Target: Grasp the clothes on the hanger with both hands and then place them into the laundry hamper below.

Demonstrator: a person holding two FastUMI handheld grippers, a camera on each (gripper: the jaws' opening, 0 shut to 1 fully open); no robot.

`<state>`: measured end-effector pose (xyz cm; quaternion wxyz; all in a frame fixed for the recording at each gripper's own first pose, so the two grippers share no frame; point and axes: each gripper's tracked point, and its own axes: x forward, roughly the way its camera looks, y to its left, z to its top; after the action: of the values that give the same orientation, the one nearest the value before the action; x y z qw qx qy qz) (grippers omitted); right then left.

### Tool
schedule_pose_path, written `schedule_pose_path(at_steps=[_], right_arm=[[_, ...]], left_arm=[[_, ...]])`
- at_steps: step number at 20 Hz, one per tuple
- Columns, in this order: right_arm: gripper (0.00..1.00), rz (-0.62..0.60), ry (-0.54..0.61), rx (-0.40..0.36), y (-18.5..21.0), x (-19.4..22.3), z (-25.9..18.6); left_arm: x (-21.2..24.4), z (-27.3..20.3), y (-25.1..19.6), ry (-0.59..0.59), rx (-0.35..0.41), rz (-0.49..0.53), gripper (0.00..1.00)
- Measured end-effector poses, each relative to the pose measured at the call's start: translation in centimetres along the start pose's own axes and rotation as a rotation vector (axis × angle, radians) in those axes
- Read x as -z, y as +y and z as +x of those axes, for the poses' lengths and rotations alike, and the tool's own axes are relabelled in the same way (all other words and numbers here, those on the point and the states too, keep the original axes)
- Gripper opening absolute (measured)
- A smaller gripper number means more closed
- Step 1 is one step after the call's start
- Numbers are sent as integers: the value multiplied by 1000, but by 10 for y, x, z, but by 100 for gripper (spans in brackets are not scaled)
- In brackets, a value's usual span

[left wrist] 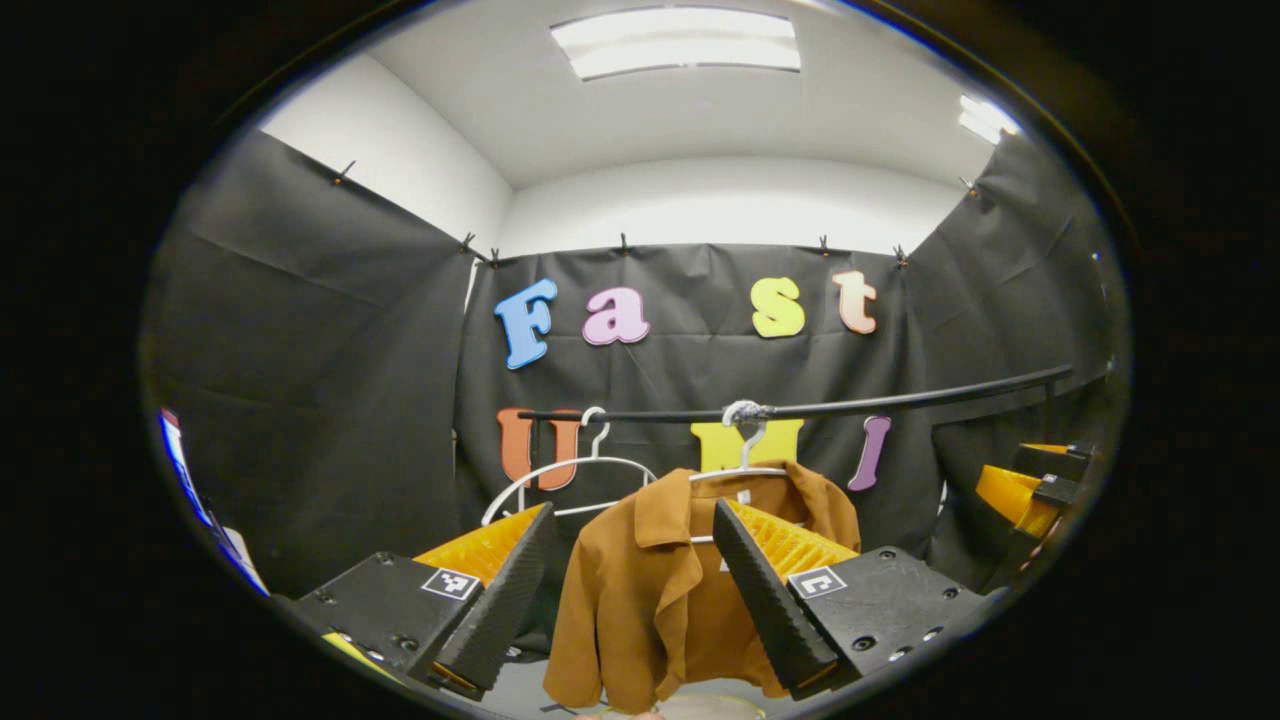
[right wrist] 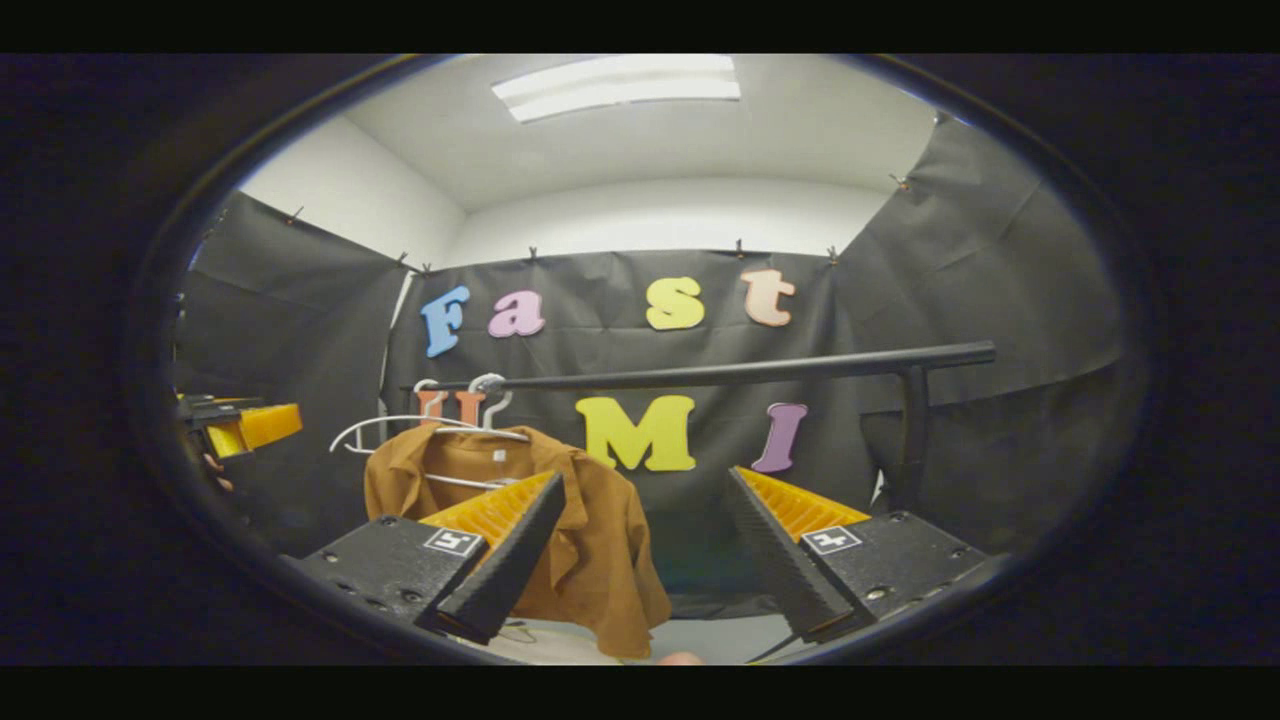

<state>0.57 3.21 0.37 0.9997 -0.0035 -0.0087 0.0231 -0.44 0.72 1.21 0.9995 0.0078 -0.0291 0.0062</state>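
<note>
One jacket [left wrist: 650,590], two hangers [left wrist: 560,475], one rail [left wrist: 800,408].

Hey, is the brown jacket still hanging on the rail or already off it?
On it: the brown jacket hangs from a white hanger hooked over the black rail.

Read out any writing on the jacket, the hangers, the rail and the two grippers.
No readable text on any of them.
Brown jacket: white collar tag, too small to read.
Left hand-held gripper: square markers, black-and-white patterns, no words.
Right hand-held gripper: the same kind of square markers, no words.
Empty white hanger and rail: no writing seen.
</note>
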Motion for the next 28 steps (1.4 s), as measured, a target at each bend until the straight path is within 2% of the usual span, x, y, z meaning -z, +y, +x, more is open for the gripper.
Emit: schedule_pose_path(at_steps=[1, 2, 8, 9, 11, 12, 13, 16, 18, 19, 21, 25, 28], right_arm=[[100, 1, 6, -1, 1, 3, 2], [100, 3, 10, 0, 1, 5, 3], [100, -3, 70, 7, 3, 34, 18], [100, -7, 83, 8, 3, 40, 22], [100, -10, 113, 1, 5, 54, 32], [100, -5, 134, -7, 9, 63, 36], [100, 6, 155, -14, 12, 71, 42], [100, 34, 212, -44, 24, 94, 59], [100, 44, 237, -71, 34, 107, 71], [100, 47, 246, -90, 42, 112, 76], [100, 45, 256, -119, 53, 119, 89], [100, 56, 281, -162, 69, 133, 115], [100, 83, 311, -199, 80, 146, 131]], left_arm=[[3, 1, -1, 6, 5, 3, 96], [5, 2, -2, 8, 11, 6, 100], [34, 13, -13, 58, 36, 11, 100], [40, 15, -14, 66, 38, 4, 97], [53, 21, -20, 88, 48, -16, 100], [59, 23, -22, 100, 49, -23, 97], [67, 26, -21, 113, 47, -26, 100], [90, 37, -18, 155, 38, -37, 100], [102, 45, -21, 183, 52, -61, 97], [108, 50, -24, 198, 63, -72, 100], [118, 58, -30, 219, 78, -88, 100], [133, 81, -44, 234, 108, -119, 100], [144, 99, -41, 234, 91, -109, 100]])
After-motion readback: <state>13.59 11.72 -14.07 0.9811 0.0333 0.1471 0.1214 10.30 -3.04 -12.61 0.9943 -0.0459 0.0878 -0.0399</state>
